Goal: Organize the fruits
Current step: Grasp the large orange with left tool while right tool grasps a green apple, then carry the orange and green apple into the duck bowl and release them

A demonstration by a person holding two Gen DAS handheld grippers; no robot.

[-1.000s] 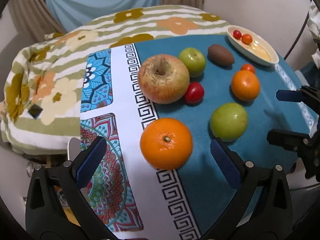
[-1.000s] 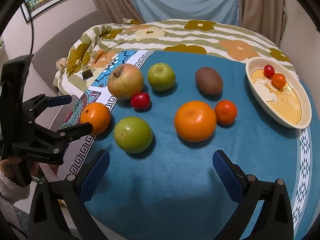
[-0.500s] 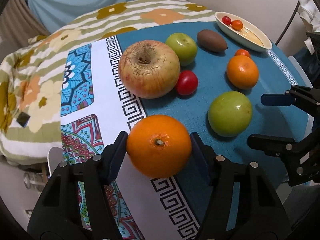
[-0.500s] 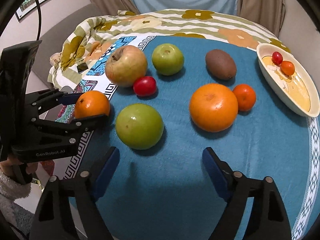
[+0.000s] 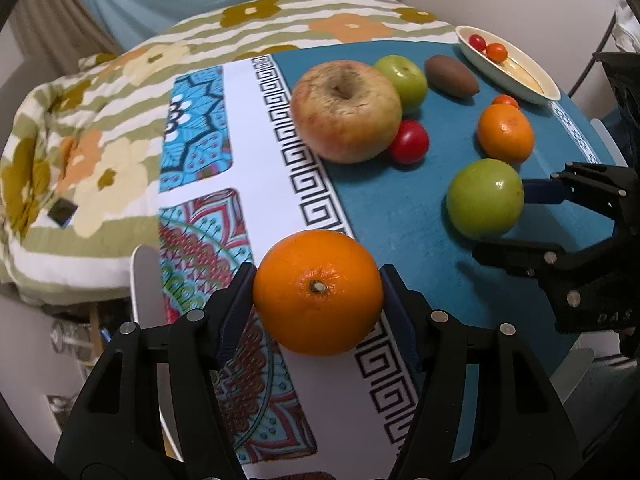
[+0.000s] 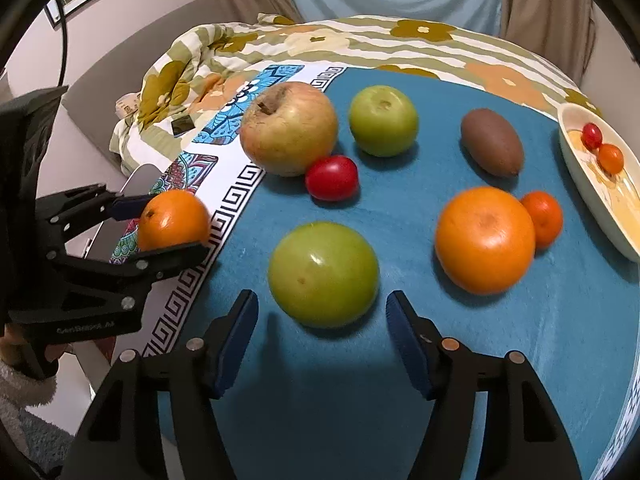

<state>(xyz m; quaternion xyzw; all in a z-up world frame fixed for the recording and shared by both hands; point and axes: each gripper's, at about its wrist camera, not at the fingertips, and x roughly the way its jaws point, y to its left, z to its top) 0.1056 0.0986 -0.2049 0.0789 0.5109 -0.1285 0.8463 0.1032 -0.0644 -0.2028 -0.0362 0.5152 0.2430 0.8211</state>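
Left gripper [image 5: 318, 294] was clamped on the near orange [image 5: 318, 292], both blue pads pressed against its sides, stem end facing the camera. The orange sat over the white, key-patterned border of the tablecloth [image 5: 256, 160], near the table's edge; whether it rested on the cloth or hung just above it could not be told.

Right gripper [image 6: 322, 326] stood apart, jaws wide, just short of the near green apple [image 6: 323, 274] on the teal cloth. Pads not touching the fruit from the right wrist view. From the left wrist view its fingers lay to either side of that apple, one blue pad just beside it.

Beyond the green apple: a red tomato [image 6: 331, 177] touching the big yellow-red apple [image 6: 289, 128], which sat at the seam between teal and white border. To the right, a large orange [image 6: 485, 240] with a small orange fruit [image 6: 543, 219] tucked against its far side.

Farther back: a second green apple [image 6: 383, 120] just beside the big apple, and a brown kiwi [image 6: 491, 147] lying on its side, apart from the others.

At the far right edge, a cream oval dish [image 6: 576, 176] held a small red tomato [image 6: 591, 135] and a small orange tomato [image 6: 611, 158], touching.

Behind the table, a flowered striped blanket [image 6: 360, 44], then curtains.
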